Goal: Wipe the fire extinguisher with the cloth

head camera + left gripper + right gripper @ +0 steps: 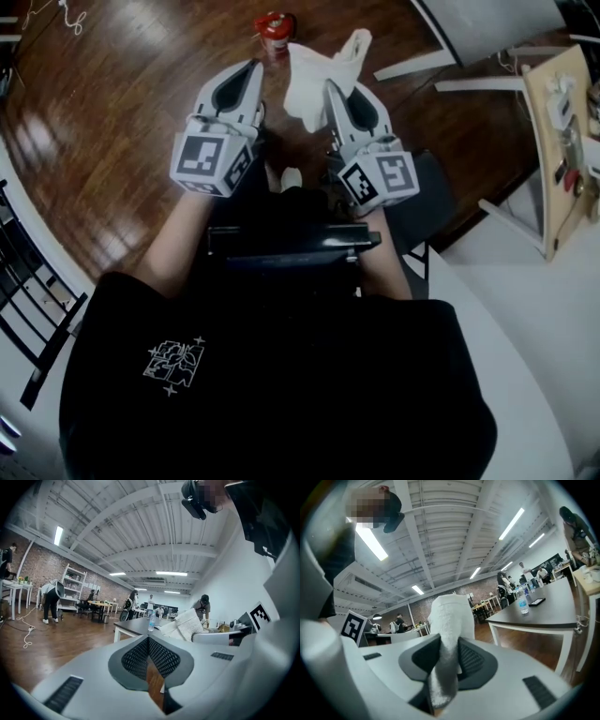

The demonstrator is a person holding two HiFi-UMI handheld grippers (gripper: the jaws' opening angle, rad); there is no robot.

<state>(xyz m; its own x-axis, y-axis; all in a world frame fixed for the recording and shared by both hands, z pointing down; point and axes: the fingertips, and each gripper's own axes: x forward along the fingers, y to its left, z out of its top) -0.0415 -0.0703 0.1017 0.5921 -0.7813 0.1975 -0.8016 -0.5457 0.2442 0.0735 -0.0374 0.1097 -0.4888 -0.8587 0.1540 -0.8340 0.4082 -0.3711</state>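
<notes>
A small red fire extinguisher (274,32) stands on the wooden floor, far ahead of both grippers. My right gripper (332,92) is shut on a white cloth (319,73), which sticks up past its tips; in the right gripper view the cloth (449,639) is pinched between the dark pads. My left gripper (251,67) is shut with nothing in it; in the left gripper view its jaws (148,641) meet at the tip, and the cloth (183,626) shows to the right. Both grippers are held up in front of the person's black shirt.
A white table leg and frame (441,58) stand at the upper right. A wooden board with switches (564,131) leans at the far right. A black chair (28,319) is at the lower left. People and desks (98,605) stand far off in the room.
</notes>
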